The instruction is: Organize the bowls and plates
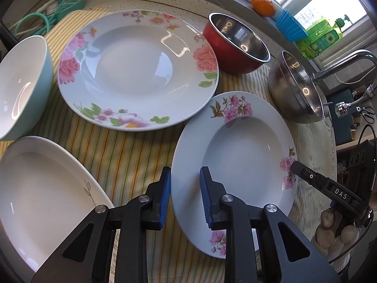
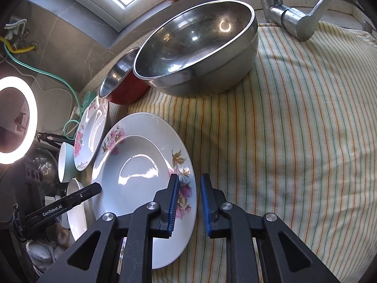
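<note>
Now we straddle the near plate (image 1: 235, 165): left gripper (image 1: 185, 195) and right gripper (image 2: 188, 202) narrowed, not yet clamped; glazed, brittle, slippery, so grip the rim.

Left tongs (image 1: 185, 197) and right tongs (image 2: 189, 202) point steeply downward, jaws narrowly parted.

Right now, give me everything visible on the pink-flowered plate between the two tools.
The pink-flowered plate is a deep-welled, glossy white plate, ceramic by the look, with pink blossom sprays and brownish leaves around its broad rim. It is empty, upright and flat on the striped cloth, near the larger rose plate. The left tool straddles one edge, the right tool the opposite; contact is unclear.
</note>
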